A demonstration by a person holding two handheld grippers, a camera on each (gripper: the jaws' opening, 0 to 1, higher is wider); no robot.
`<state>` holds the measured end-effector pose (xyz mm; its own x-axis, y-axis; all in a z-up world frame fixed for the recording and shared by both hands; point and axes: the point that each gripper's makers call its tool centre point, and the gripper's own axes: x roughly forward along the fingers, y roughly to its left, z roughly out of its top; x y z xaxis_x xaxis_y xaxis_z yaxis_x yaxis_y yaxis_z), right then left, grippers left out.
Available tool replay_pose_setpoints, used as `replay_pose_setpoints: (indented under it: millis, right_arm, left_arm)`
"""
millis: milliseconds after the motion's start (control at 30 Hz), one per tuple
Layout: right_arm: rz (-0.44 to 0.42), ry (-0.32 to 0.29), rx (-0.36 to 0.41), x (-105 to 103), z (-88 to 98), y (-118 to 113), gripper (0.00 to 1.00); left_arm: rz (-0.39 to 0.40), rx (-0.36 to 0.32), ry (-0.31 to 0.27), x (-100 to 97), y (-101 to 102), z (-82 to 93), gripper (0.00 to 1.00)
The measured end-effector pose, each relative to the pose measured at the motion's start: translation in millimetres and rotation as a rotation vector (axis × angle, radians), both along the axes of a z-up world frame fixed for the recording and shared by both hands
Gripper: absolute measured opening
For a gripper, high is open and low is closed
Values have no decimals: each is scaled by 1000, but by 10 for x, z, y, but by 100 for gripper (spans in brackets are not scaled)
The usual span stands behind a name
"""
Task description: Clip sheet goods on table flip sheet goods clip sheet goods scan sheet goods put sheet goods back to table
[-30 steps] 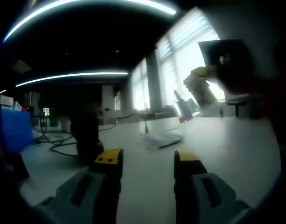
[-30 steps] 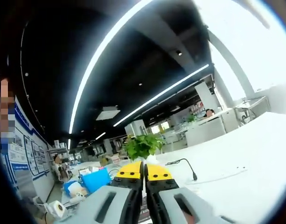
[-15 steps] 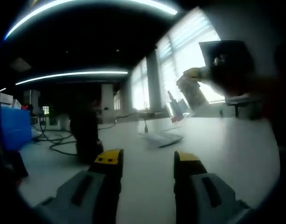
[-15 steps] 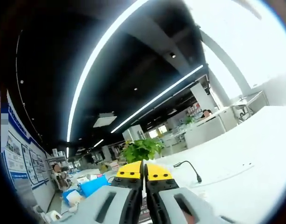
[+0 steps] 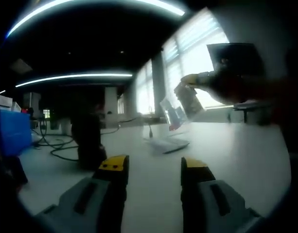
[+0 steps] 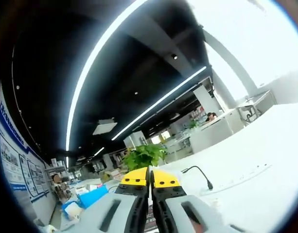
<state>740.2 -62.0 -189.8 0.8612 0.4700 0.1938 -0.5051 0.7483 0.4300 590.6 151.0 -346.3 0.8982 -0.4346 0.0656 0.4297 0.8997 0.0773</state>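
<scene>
The left gripper (image 5: 153, 167) is hovering low over the white bench (image 5: 226, 155) with its fingers (image 5: 113, 165) released and a clear gap between them, nothing held. Beyond them a flat stack of sheets (image 5: 167, 143) is lying on the bench. In the upper right of the left gripper view, the right gripper (image 5: 187, 94) is reaching in from the side and carrying the sheet goods (image 5: 169, 111), a pale sheet with a red patch, raised above the bench near the windows (image 5: 187, 68).

In the right gripper view, its yellow-tipped fingers (image 6: 135, 177) are clenched tight together, with a dark printed edge of the sheet showing between them lower down. A green plant (image 6: 145, 156) and a black cable (image 6: 200, 174) are standing beyond.

The step in hand seems to be presenting the sheet for scanning. Doing it well likely means keeping the pinch firm, holding the sheet flat and steady with its printed face toward the scanner, whose place cannot be made out, and keeping the left gripper clear of the sheet's path.
</scene>
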Motion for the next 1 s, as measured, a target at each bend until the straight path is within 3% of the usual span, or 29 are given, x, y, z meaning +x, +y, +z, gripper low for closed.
replay_pose_setpoints:
  millis: [133, 333, 833, 1000]
  right_arm:
    - [-7, -9, -7, 26, -28, 80, 0]
    - [-30, -7, 43, 123, 1, 97, 0]
    - [-38, -11, 21, 331, -44, 388, 0]
    - [-42, 4, 47, 351, -65, 466, 0]
  left_arm:
    - [4, -3, 0, 2, 9, 1, 35]
    - [1, -5, 1, 2, 6, 1, 35]
    - [1, -9, 3, -6, 9, 2, 35]
    - [0, -7, 3, -8, 5, 1, 35]
